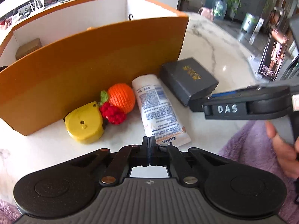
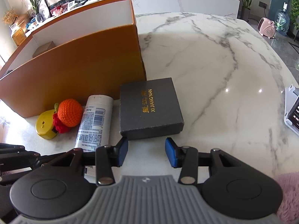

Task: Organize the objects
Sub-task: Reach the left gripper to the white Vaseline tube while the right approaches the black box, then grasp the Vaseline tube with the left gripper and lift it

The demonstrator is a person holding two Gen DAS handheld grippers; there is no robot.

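A dark grey gift box point(image 2: 150, 108) with gold lettering lies on the marble table, also in the left wrist view point(image 1: 188, 81). Beside it lie a white Vaseline tube point(image 1: 158, 110) point(image 2: 95, 123), a crocheted orange with red berries point(image 1: 121, 98) point(image 2: 69, 112) and a yellow tape measure point(image 1: 85, 125) point(image 2: 44, 127). My right gripper point(image 2: 146, 154) is open, just in front of the grey box's near edge, empty. It also shows in the left wrist view point(image 1: 203, 104). My left gripper point(image 1: 149, 151) is shut and empty, just short of the tube's flat end.
A large orange cardboard box point(image 1: 93, 71) point(image 2: 78, 63) with white inner walls stands behind the objects; a small brown carton point(image 1: 29, 47) sits inside. The marble table point(image 2: 214, 65) stretches to the right. A tablet stand point(image 2: 292, 110) is at the right edge.
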